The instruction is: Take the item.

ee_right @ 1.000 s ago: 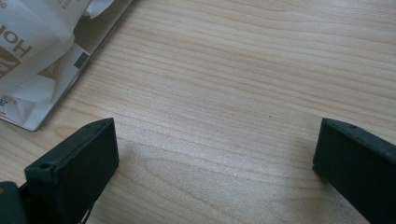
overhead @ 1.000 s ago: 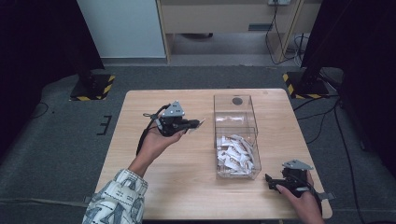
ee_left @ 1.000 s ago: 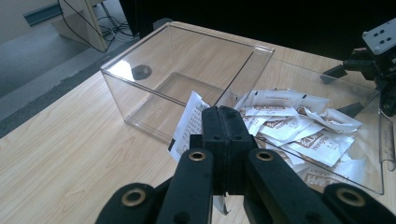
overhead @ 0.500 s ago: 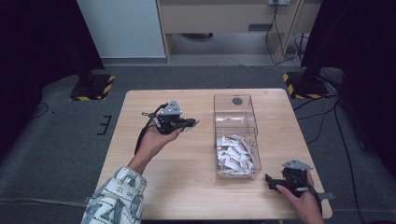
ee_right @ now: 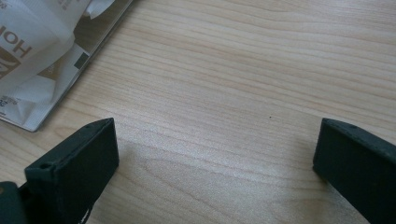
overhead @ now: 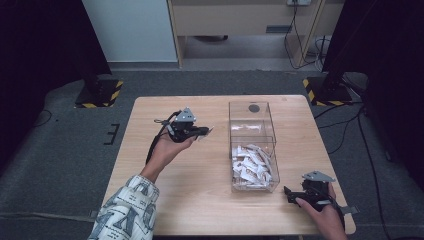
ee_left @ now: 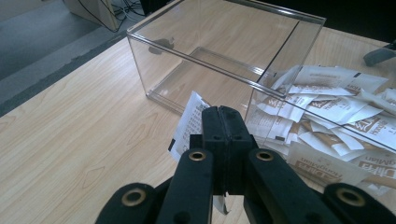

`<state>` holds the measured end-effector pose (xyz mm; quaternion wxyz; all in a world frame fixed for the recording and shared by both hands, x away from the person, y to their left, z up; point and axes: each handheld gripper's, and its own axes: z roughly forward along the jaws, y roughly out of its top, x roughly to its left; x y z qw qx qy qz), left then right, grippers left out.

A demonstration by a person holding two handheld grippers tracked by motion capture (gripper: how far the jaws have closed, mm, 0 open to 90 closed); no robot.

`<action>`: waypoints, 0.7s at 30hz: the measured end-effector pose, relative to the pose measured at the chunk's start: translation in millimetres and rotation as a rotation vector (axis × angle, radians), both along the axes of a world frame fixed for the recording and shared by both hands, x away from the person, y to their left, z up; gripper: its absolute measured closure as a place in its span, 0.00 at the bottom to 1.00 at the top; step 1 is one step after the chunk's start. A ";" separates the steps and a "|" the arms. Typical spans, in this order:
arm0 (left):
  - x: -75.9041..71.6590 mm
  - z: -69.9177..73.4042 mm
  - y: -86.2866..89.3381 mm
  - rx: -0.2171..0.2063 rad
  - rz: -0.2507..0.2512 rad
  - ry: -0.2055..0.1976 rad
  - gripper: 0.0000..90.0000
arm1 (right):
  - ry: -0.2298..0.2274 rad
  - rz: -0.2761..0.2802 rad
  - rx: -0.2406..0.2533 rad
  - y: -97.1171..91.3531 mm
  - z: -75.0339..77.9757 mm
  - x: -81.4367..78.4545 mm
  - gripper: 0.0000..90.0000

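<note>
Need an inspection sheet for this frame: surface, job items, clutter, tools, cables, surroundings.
Surface: wooden table, bare around the box.
Job's things: clear two-compartment box; near compartment holds white sachets, far one has none; one sachet pinched beside the box.
Clutter: nothing seen.
Grippers: left tool shut on the sachet; right tool open, resting low at the table's near right corner.
Cables: black cable trails from left tool; floor cables right of table.
Surroundings: grey floor, hazard-striped stand bases, cabinet behind.
</note>
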<state>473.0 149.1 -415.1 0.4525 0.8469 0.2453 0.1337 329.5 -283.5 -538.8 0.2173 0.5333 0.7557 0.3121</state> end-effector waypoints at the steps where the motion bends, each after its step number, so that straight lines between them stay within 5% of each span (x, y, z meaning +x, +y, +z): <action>1: 1.4 -0.7 0.3 -0.002 0.001 0.001 1.00 | 0.000 0.000 0.000 0.0 0.0 0.0 0.01; 21: 20.8 -16.3 9.4 0.012 0.047 0.022 1.00 | 0.000 0.001 0.001 0.0 0.0 0.0 0.01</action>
